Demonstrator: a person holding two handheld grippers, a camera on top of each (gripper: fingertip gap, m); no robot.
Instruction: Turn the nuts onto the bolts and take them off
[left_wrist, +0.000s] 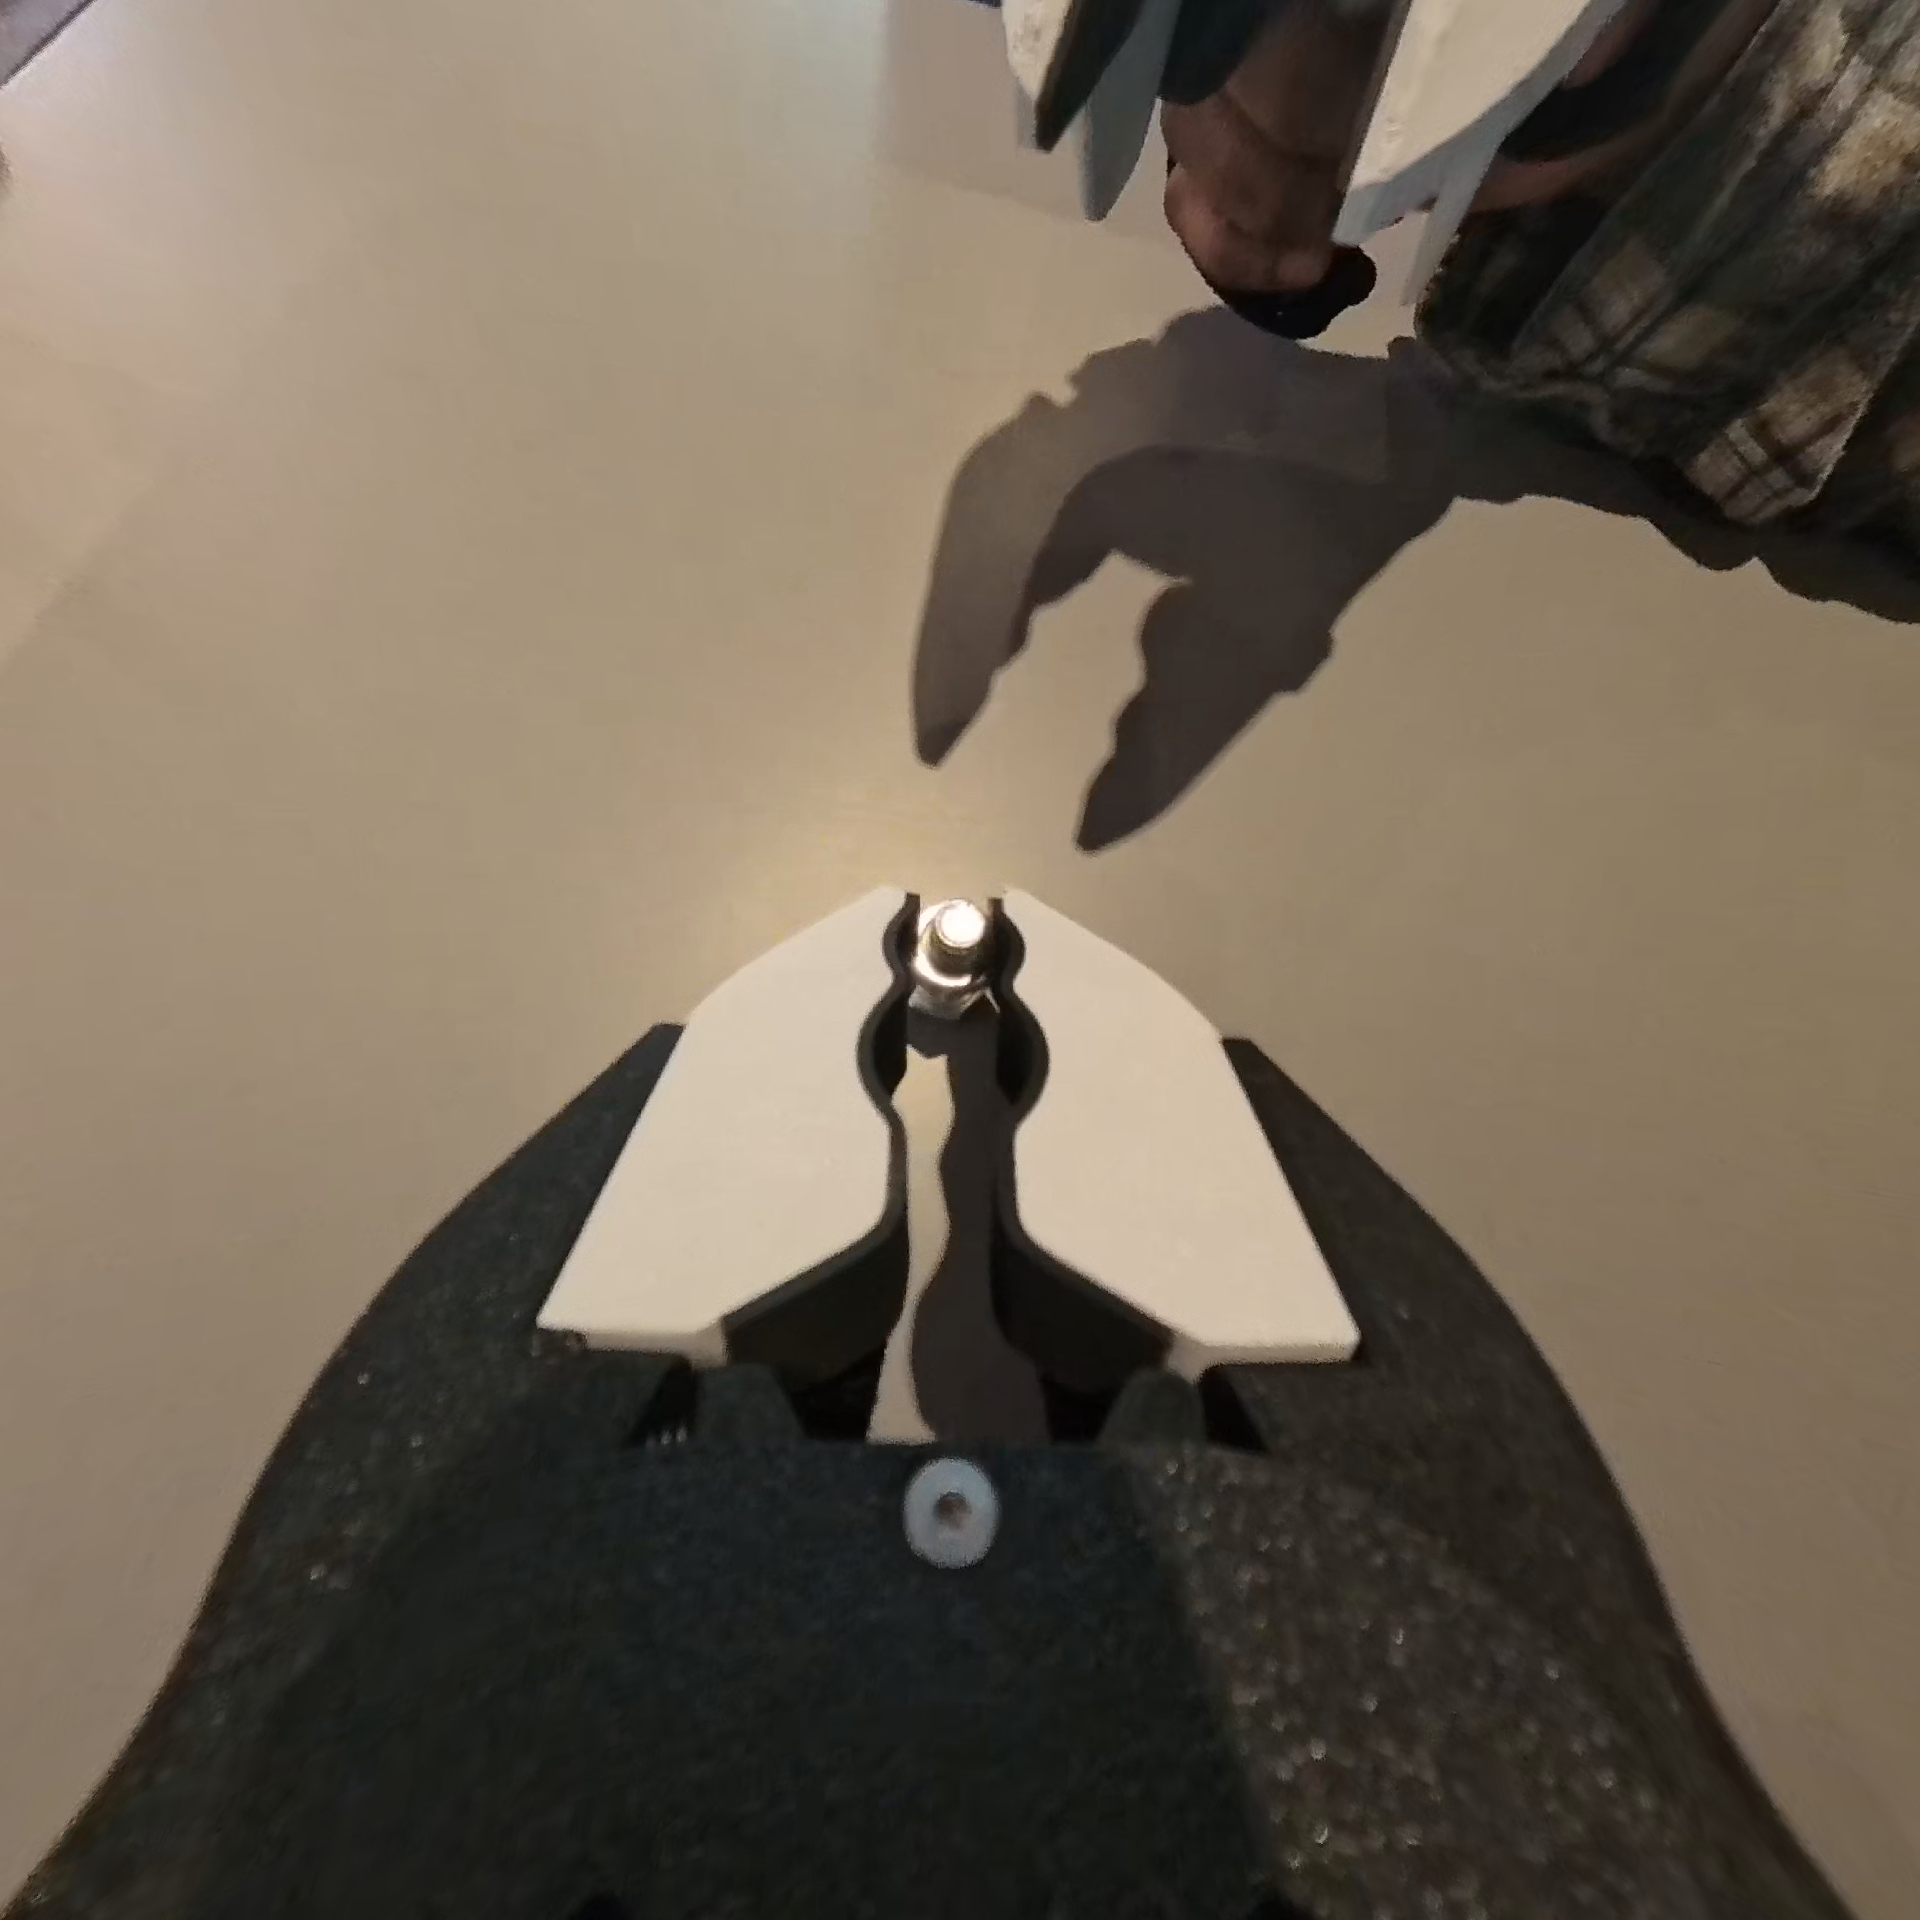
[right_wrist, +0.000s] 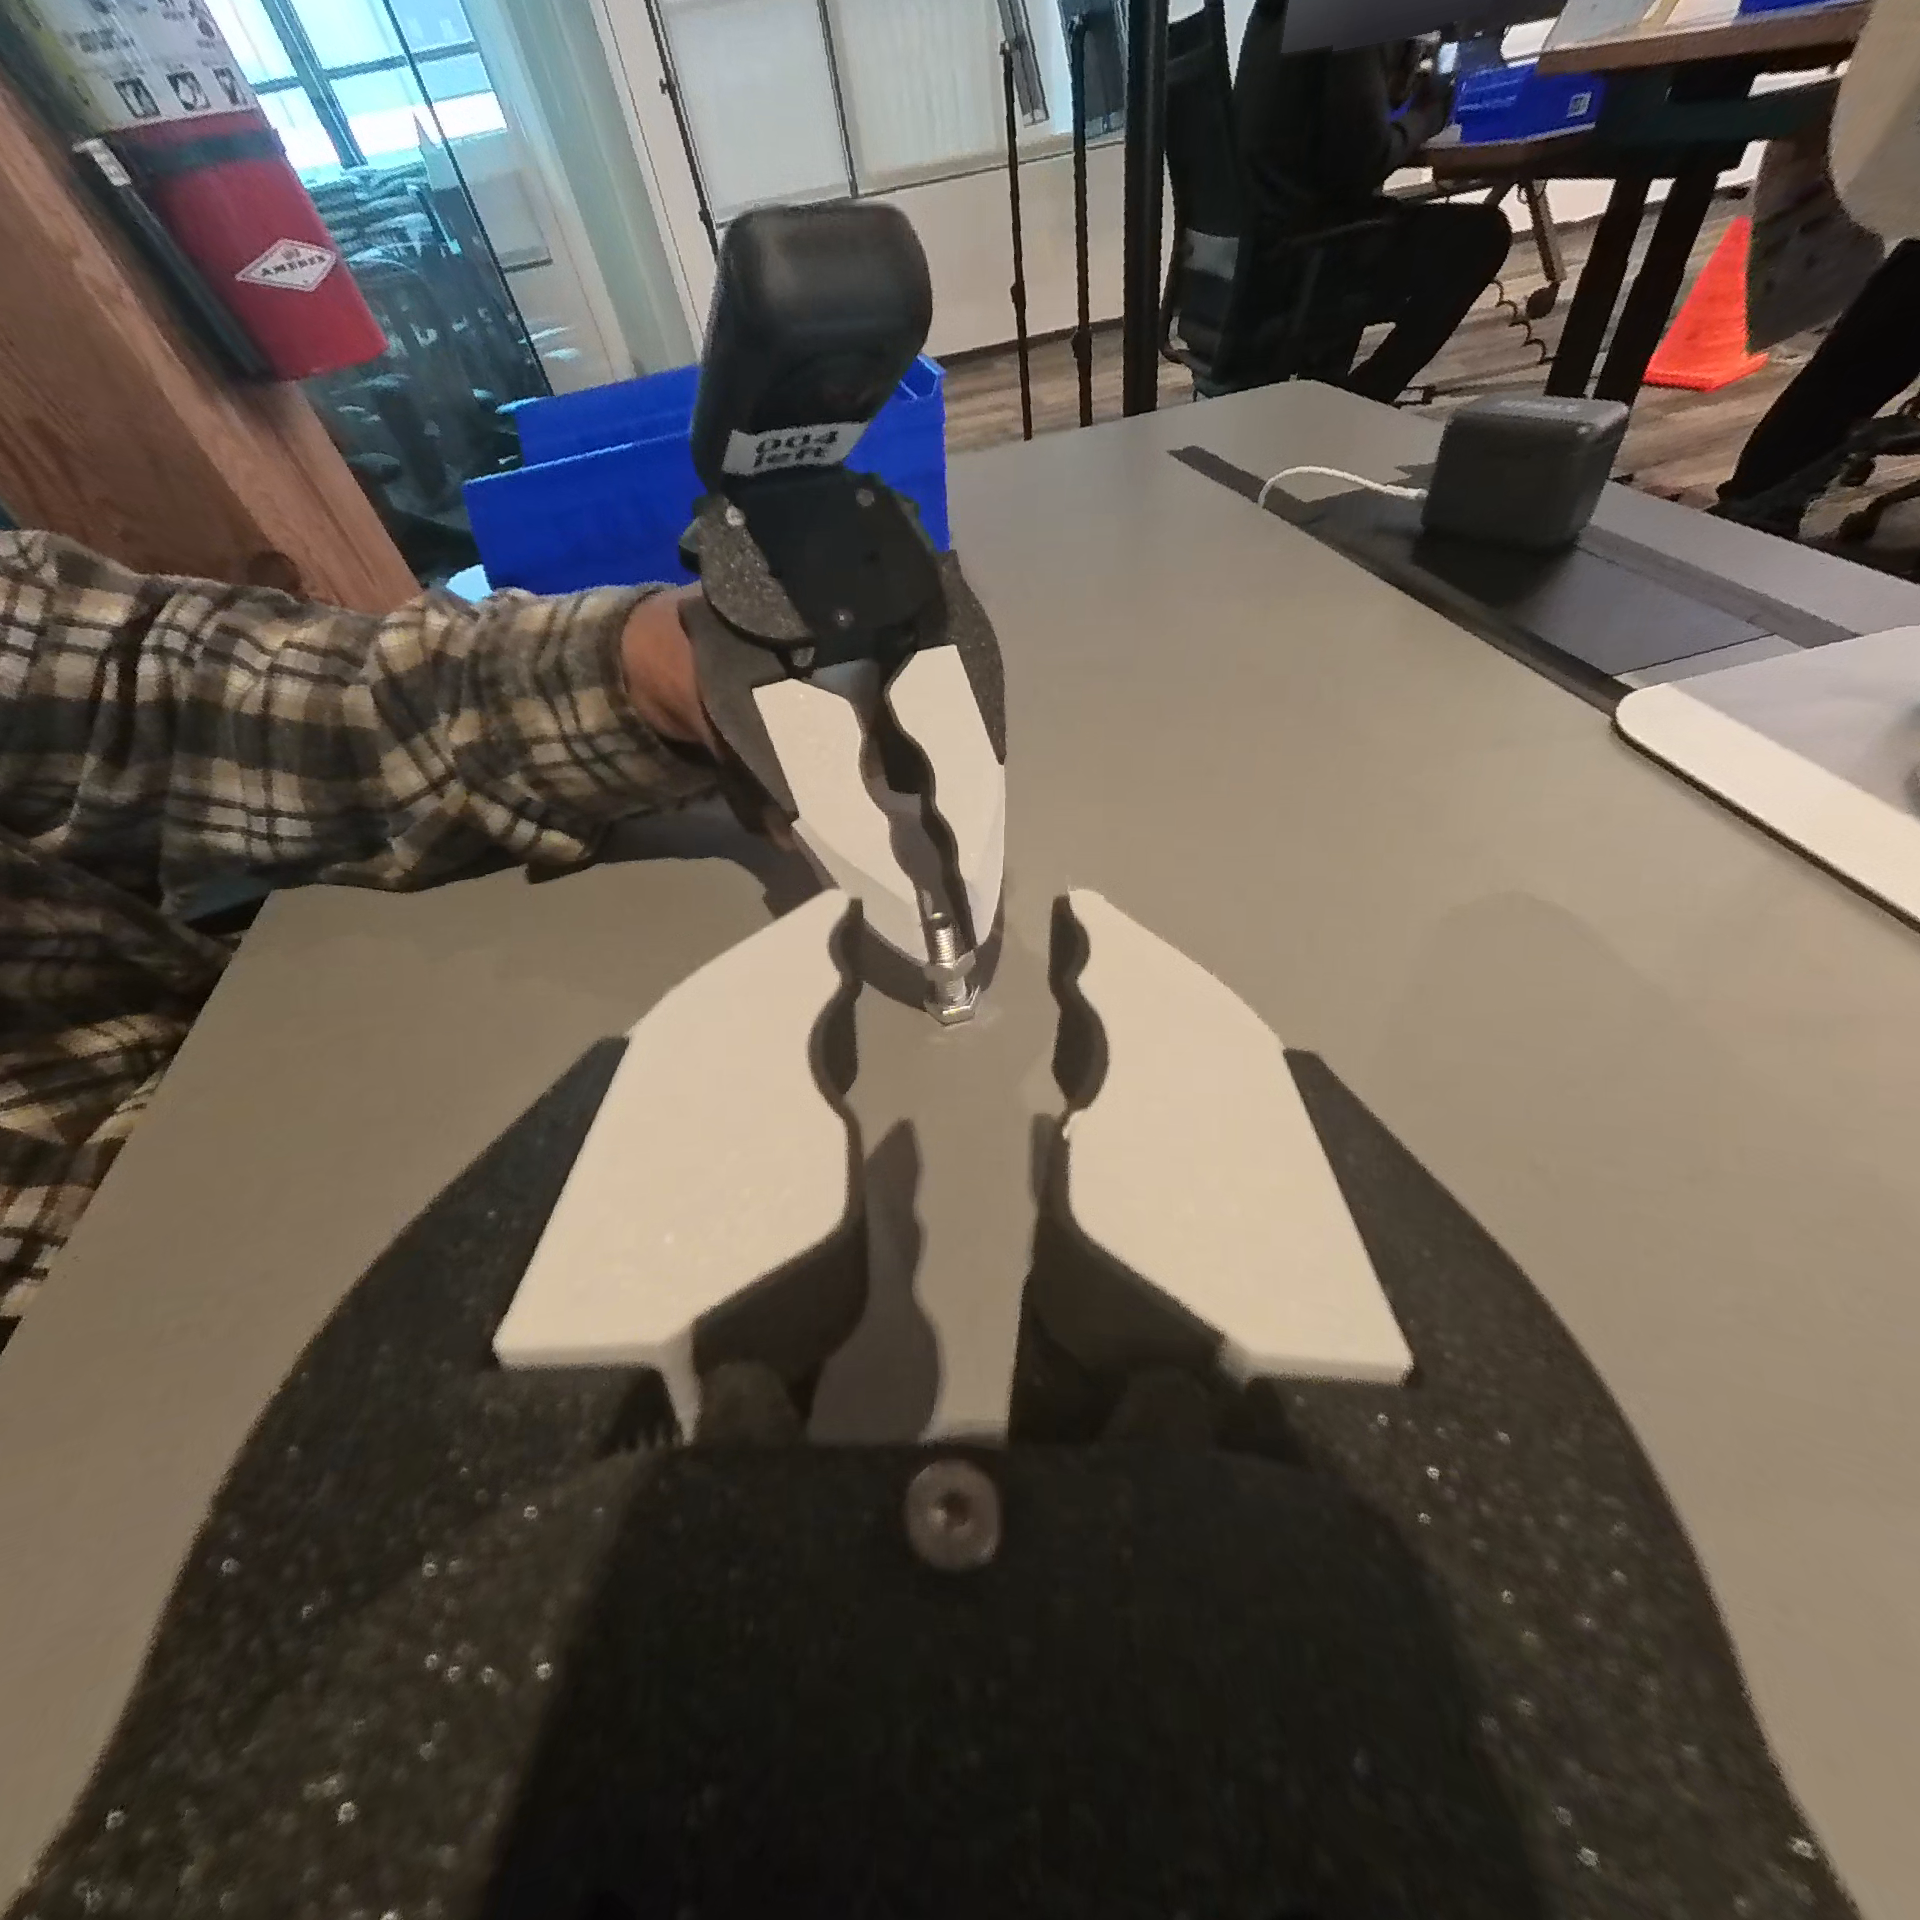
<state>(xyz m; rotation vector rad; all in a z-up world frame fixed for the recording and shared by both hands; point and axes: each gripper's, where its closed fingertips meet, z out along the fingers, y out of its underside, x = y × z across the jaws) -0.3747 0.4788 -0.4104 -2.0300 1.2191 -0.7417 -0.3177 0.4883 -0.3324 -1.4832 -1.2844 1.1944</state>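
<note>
A steel bolt (right_wrist: 938, 951) stands upright on the grey table (right_wrist: 1351, 883), with a hex nut (right_wrist: 950, 982) threaded low on it, near its head. My left gripper (right_wrist: 951, 935) comes down from above and is shut on the bolt's threaded top. In the left wrist view the bolt end (left_wrist: 956, 923) shows between the closed fingertips of the left gripper (left_wrist: 956, 904), with the nut (left_wrist: 940, 982) just below. My right gripper (right_wrist: 961, 909) is open and empty. Its fingertips (right_wrist: 1081, 925) stand on either side of the bolt without touching it.
A person's plaid sleeve (right_wrist: 260, 717) reaches in from the left. The right gripper's white fingers (left_wrist: 1107, 114) and hand show at the left wrist view's top. A black cube with a white cable (right_wrist: 1522, 473) and a white pad (right_wrist: 1766, 748) lie far right. The table edge (right_wrist: 239, 935) is near left. The left gripper's tips are roughly 10 cm from the right gripper's.
</note>
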